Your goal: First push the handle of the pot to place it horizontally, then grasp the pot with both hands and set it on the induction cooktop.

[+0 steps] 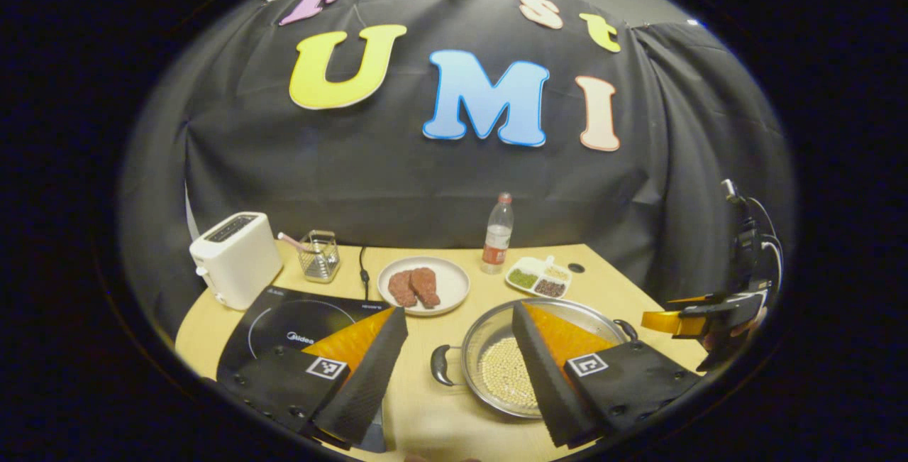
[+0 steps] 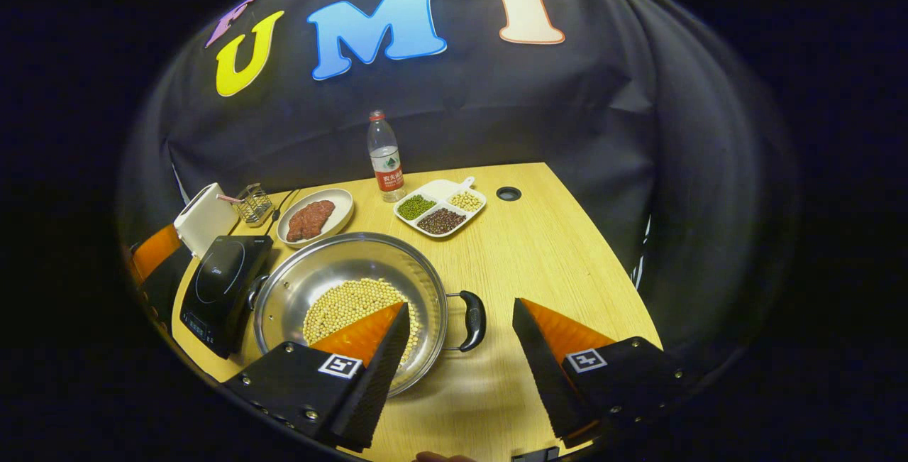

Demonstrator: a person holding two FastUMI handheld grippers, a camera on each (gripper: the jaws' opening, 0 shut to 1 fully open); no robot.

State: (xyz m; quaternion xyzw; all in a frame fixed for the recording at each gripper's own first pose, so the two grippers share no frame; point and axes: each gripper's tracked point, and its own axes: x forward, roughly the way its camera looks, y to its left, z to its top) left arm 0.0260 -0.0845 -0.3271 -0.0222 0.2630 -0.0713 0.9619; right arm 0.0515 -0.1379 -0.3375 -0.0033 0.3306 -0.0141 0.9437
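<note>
- Wide, shallow stainless-steel pot [image 2: 351, 292] with a layer of pale beans [image 2: 347, 306] sits on the wooden desk [image 2: 553, 263], just right of the flat black induction cooktop [image 2: 220, 284]; not yet on it.
- Pot's black loop handles point at about 3 o'clock [image 2: 472, 320] and 9 o'clock [image 1: 443, 365] across the pot, apparently level already, though hard to be sure from this angle.
- Left gripper [image 1: 461, 348] spread wide, holding nothing, straddling the near handle; likely lined up for a two-sided lift.
- Right gripper [image 2: 461, 345] likewise wide and empty, framing the opposite handle.
- Along the back, 10 to 1 o'clock: white toaster [image 1: 237, 256], wire basket [image 1: 319, 255], round plate of red meat [image 1: 423, 284], clear water bottle [image 1: 498, 235], white divided dish of beans [image 1: 540, 279].
- Short path to the cooktop looks free; plate just behind is the nearest thing to clip.
</note>
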